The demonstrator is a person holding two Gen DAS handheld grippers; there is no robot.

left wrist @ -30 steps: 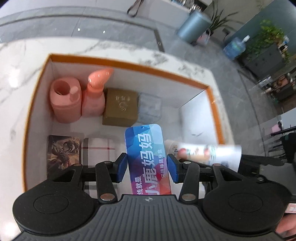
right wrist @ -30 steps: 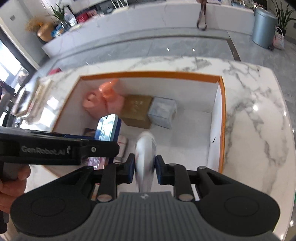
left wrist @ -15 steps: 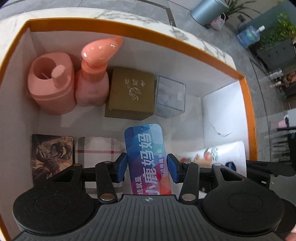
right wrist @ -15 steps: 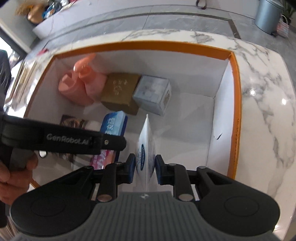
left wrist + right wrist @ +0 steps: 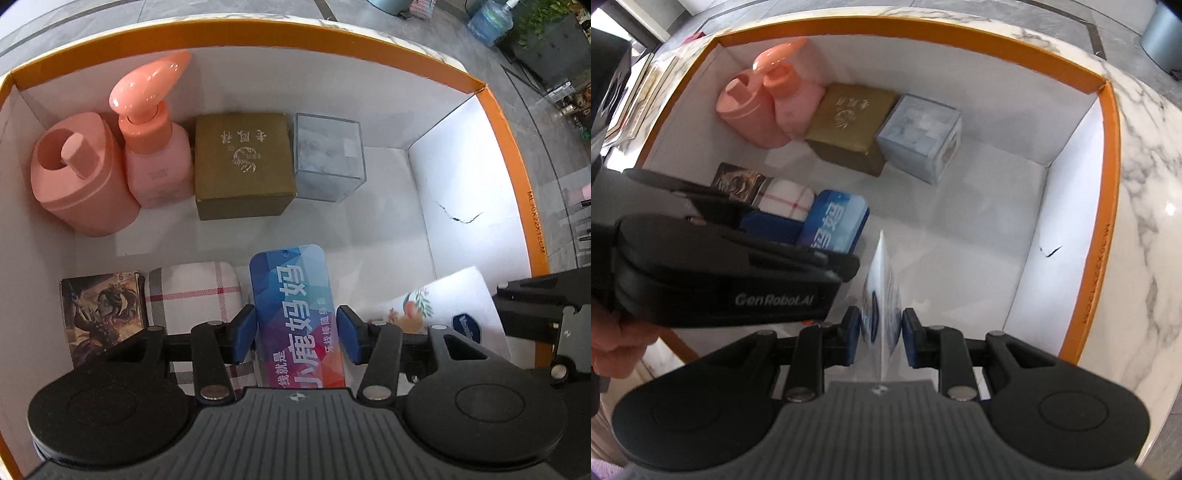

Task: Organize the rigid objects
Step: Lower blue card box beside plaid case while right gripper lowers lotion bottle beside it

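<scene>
A: Left claw (image 5: 295,334)?
B: Jaws have just been opening. The blue packet (image 5: 291,314) sits between them with a sliver of gap at each pad: released. Its near end is hidden under the claw body.
A: Right claw (image 5: 878,338)?
B: Clenched on a thin white pouch (image 5: 882,291), seen edge-on; its print is unreadable in that view.
A: Around them?
B: Just left of the blue packet: a checked cloth (image 5: 192,291), then a picture card (image 5: 103,314), both partly covered. Ahead, along the far wall of the orange-rimmed box (image 5: 495,122): pink tub (image 5: 79,181), pump bottle (image 5: 155,147), gold box (image 5: 242,162), clear box (image 5: 328,155).
A: Obstructions?
B: The left claw blocks the right view's lower left; a hand (image 5: 613,347) is cut off there.
</scene>
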